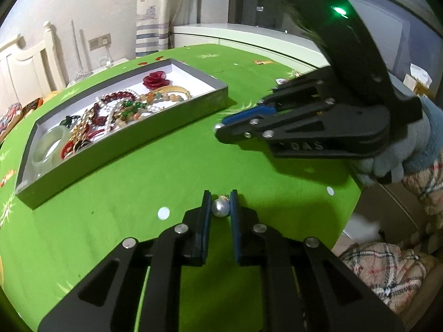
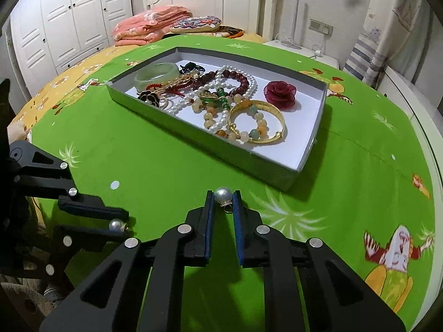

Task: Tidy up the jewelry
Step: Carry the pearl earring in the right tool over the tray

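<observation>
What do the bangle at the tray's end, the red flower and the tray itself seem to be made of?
Bangle: pale green, translucent and glossy, so likely jade or glass.
Flower: dark red, thin sheer petals, probably fabric or soft resin.
Tray: grey walls, matte white inside, sharp folded corners, so it looks like cardboard.

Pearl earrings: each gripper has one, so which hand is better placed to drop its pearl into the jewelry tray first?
Right, probably. The right gripper, shut on its pearl earring, sits just short of the tray. The left gripper is farther back.
</observation>
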The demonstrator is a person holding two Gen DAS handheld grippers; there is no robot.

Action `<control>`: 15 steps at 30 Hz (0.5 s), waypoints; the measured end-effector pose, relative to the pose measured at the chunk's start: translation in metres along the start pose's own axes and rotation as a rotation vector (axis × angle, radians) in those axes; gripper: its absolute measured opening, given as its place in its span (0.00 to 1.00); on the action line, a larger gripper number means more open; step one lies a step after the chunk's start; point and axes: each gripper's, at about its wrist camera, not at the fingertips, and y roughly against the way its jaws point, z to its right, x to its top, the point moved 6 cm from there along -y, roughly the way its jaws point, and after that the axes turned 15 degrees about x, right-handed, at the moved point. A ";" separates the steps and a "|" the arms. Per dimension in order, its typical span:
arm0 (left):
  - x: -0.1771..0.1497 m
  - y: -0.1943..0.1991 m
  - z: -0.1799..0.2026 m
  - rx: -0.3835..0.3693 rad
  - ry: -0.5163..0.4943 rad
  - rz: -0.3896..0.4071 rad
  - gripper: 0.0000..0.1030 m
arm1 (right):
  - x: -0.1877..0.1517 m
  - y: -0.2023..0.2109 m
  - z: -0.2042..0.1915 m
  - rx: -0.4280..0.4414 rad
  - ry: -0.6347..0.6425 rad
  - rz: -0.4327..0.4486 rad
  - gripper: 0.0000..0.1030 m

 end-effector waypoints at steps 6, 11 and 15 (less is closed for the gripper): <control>-0.003 0.011 -0.017 0.029 0.077 0.008 0.13 | -0.014 0.008 -0.018 0.018 -0.050 0.035 0.14; 0.006 0.026 -0.038 0.068 0.124 0.045 0.13 | -0.012 0.024 -0.035 0.025 -0.083 0.120 0.14; 0.019 0.034 -0.050 0.097 0.127 0.070 0.13 | -0.003 0.039 -0.043 0.014 -0.077 0.170 0.14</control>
